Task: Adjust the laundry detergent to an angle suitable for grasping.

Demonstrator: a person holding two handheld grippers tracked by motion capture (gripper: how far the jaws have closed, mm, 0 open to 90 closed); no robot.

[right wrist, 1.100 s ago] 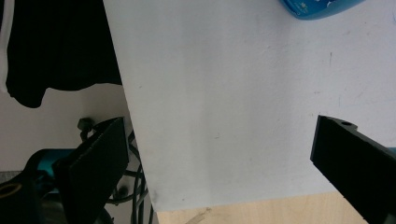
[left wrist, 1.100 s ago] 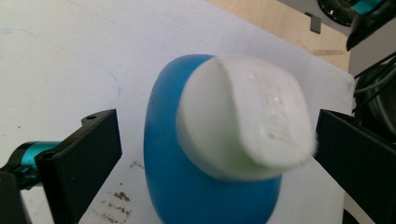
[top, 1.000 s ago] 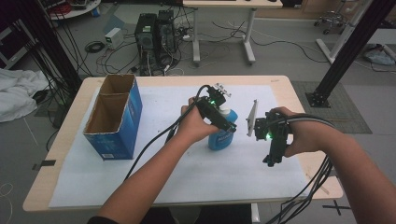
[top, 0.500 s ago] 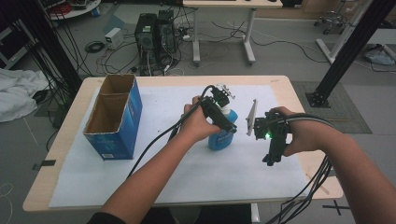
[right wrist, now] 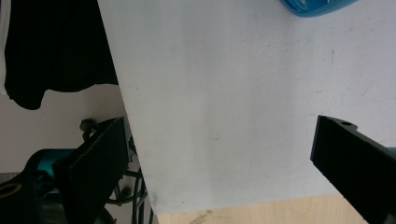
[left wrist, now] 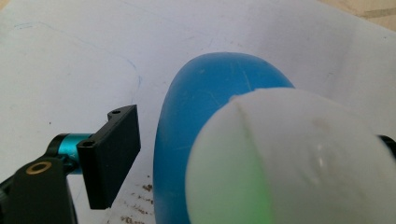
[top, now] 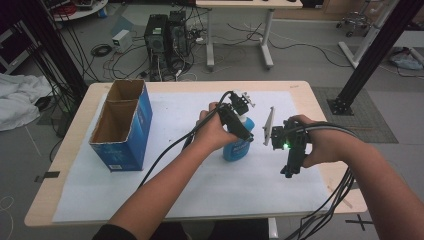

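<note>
Closing the left gripper (top: 243, 106) around the blue bottle's (top: 237, 148) white cap (left wrist: 289, 163), pads not yet touching; right gripper (top: 291, 167) open, empty. Next: squeeze, lift straight.

Dim, soft light — blurred close foreground

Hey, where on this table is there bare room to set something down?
Bare white sheet lies along the near edge, from the blue box across to the right gripper, and at the far side behind the blue bottle. It is crowded mid-table, where the left gripper straddles the bottle's white cap.
</note>
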